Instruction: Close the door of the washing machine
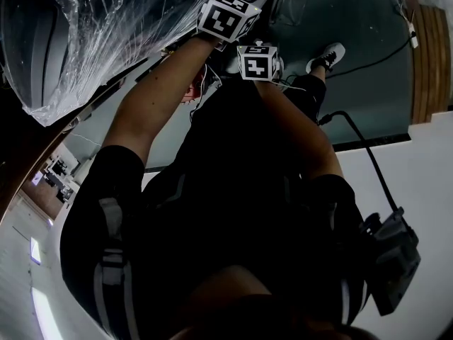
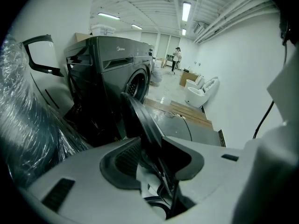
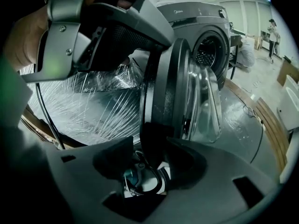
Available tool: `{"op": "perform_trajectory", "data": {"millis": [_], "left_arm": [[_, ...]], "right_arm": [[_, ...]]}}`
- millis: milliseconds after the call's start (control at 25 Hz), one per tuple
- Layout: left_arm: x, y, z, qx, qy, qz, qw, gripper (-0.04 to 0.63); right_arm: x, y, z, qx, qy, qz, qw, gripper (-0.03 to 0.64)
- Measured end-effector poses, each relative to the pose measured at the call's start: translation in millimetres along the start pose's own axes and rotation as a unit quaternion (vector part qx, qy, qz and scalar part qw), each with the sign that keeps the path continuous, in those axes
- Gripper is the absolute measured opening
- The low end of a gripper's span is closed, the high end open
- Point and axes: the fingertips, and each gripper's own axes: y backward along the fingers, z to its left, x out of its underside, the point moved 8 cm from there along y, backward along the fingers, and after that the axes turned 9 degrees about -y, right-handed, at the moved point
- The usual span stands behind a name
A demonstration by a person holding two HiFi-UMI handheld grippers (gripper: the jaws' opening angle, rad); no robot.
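The dark grey washing machine (image 2: pixel 112 69) stands with its drum opening (image 3: pixel 208 50) uncovered and its round door (image 3: pixel 187 97) swung out towards me. My left gripper (image 2: pixel 152 146) is shut on the door's rim (image 2: pixel 138 113), which runs edge-on between its pads. In the right gripper view that same gripper (image 3: pixel 117 27) clamps the rim from above. My right gripper (image 3: pixel 152 143) straddles the rim lower down with its jaws wide and not pressing on it. The head view shows only both marker cubes (image 1: pixel 226 14) (image 1: pixel 256 61) at the ends of the arms; the jaws are hidden.
A bulky thing wrapped in clear plastic film (image 3: pixel 88 106) sits close beside the door. Wooden boards (image 2: pixel 187 111) and a cable (image 2: pixel 187 125) lie on the floor past the machine. White seats (image 2: pixel 201 90) stand by the far wall. A person (image 2: pixel 176 57) is far off.
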Motion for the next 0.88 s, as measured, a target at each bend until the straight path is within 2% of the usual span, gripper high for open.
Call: {"op": "perform_trajectory", "data": {"millis": [400, 880], "left_arm": [[-14, -14, -24, -0.007, 0.013, 0.001, 0.9999, 0.142], [-47, -40, -59, -0.014, 0.050, 0.006, 0.9986, 0.161]], "right_arm": [[6, 16, -37, 0.027, -0.029, -0.011, 0.999, 0.202], [-3, 53, -103, 0.061, -0.044, -0.021, 0.997, 0.193]]}}
